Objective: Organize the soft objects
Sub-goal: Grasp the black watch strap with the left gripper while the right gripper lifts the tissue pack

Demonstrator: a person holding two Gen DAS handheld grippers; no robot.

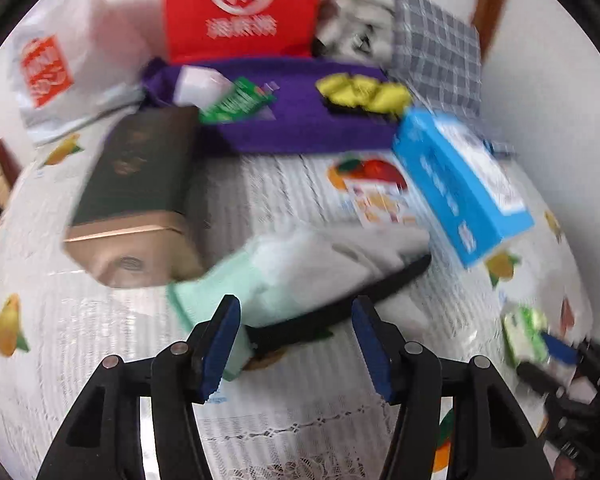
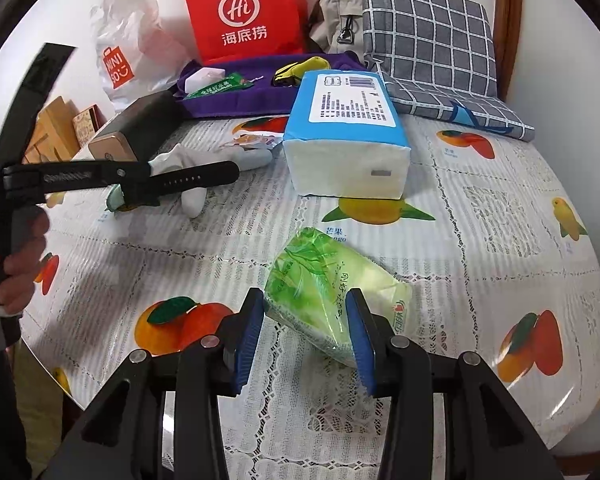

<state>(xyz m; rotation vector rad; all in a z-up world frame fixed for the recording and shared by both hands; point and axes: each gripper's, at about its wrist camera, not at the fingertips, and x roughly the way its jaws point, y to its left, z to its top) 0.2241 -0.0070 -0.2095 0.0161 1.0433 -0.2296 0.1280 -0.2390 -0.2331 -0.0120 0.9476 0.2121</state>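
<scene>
A white glove with a mint cuff [image 1: 284,272] lies on the fruit-print tablecloth with a black watch strap [image 1: 340,304] across it. My left gripper [image 1: 296,344] is open just in front of the cuff; it shows in the right wrist view [image 2: 132,184] beside the glove [image 2: 192,160]. My right gripper [image 2: 306,336] stands around a green tissue pack [image 2: 328,296], with its jaws at the pack's sides. A purple tray [image 2: 236,92] at the back holds a yellow soft item [image 2: 300,68] and small packets.
A blue tissue box [image 2: 348,140] stands mid-table. A dark tin [image 2: 140,128] lies at the left. A red paper bag [image 2: 244,12], a white plastic bag [image 2: 132,40], a beige pouch [image 2: 340,20] and a checked cushion [image 2: 432,48] line the back.
</scene>
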